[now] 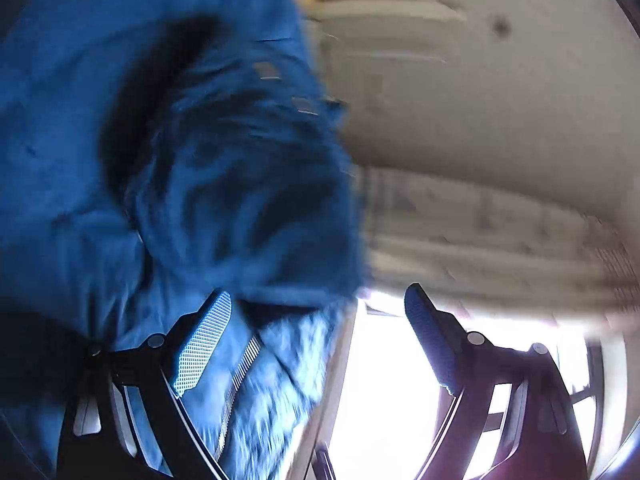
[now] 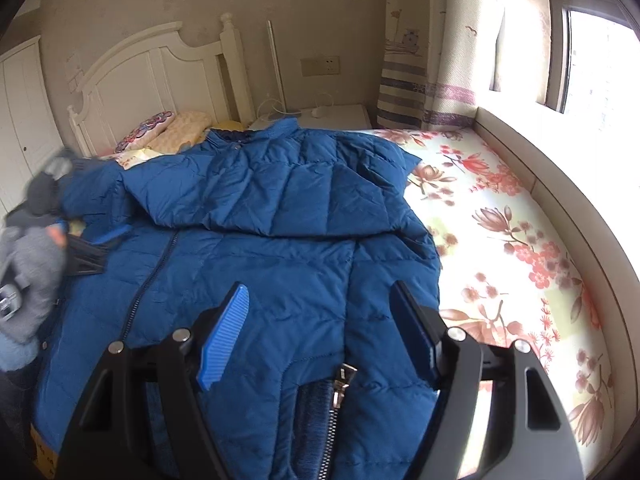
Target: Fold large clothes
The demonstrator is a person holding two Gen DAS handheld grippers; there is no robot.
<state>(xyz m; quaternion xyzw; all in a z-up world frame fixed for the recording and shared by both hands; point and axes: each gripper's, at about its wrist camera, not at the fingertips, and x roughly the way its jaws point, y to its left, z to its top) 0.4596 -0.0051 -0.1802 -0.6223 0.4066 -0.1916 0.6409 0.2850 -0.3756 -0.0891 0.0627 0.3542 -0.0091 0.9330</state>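
The left wrist view is smeared with motion blur: a mass of blue padded fabric fills its left half, pale wall and bright window glare its right. The left gripper [image 1: 320, 308] stands with its jaws spread wide; the fabric lies behind and beside its left finger [image 1: 204, 344], and nothing is pinched between the pads.

Only the right wrist view shows the whole scene. At the far left edge a grey-sleeved arm [image 2: 30, 276] reaches onto the blue down jacket [image 2: 256, 248], which lies on the floral bedsheet [image 2: 500, 216], over the bed's left and middle part. Its long axis runs near to far, collar [image 2: 256, 132] toward the white headboard [image 2: 160, 76], hem and zipper pull [image 2: 344, 384] nearest the camera. The upper part is folded over, making a crosswise edge. The right gripper [image 2: 320, 332] hovers released over the near hem, clasping nothing.

Pillows [image 2: 168, 130] lie left of the collar, a nightstand [image 2: 332, 114] beyond it, and a patterned curtain [image 2: 432, 52] and window [image 2: 596, 52] to the right.
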